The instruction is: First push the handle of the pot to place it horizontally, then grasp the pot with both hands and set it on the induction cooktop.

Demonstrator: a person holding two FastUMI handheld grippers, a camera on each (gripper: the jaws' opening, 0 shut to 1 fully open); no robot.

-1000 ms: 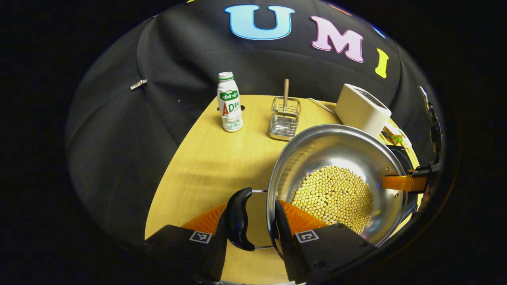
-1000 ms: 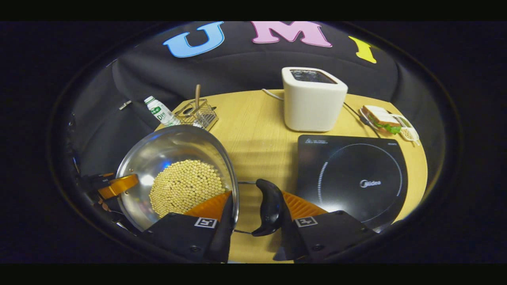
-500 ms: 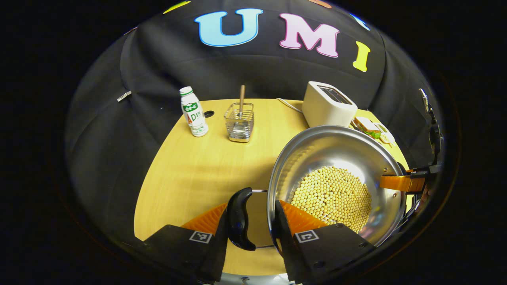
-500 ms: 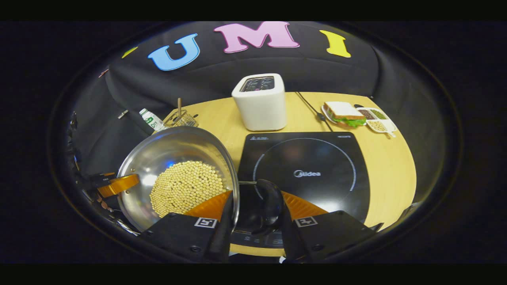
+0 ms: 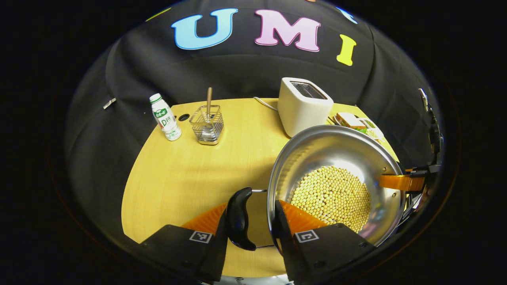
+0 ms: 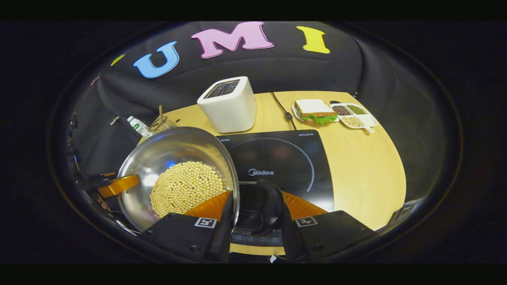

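A steel pot [image 5: 340,158] with yellow beans in it hangs off the table between both grippers. My left gripper [image 5: 251,231] is shut on the pot: one finger is inside the rim, the other outside its black side handle [image 5: 237,217]. My right gripper [image 6: 253,223] is shut the same way on the opposite black handle [image 6: 269,206], and it also appears at the pot's far rim as the right gripper [image 5: 400,182]. The pot [image 6: 174,154] is at the left of the right gripper view. The black induction cooktop [image 6: 285,158] lies just beyond and under the right handle.
A white toaster [image 6: 229,105] stands behind the cooktop with its cord beside it. A sandwich plate [image 6: 315,111] and a divided dish [image 6: 352,114] sit at the back right. A milk bottle [image 5: 165,117] and a wire holder [image 5: 207,126] with a wooden stick stand at the back left.
Both grippers have carried the pot to the right. The cooktop now lies under the right handle, and the bottle, holder and toaster have slid left in both views.
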